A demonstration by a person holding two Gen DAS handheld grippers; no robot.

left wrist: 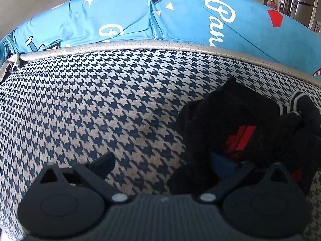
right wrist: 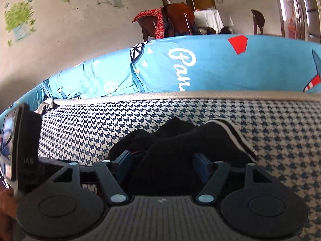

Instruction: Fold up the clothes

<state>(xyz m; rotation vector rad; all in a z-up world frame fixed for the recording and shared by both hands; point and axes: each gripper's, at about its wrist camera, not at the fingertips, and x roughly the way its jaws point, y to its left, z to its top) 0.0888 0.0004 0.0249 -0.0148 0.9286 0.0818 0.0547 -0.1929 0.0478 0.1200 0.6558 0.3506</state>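
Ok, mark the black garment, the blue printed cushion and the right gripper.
black garment (right wrist: pixel 180 140): right wrist view, bunched middle.
blue printed cushion (right wrist: pixel 260 68): right wrist view, plain blue face.
right gripper (right wrist: pixel 160 167): right wrist view, midway between fingertips, over black cloth.
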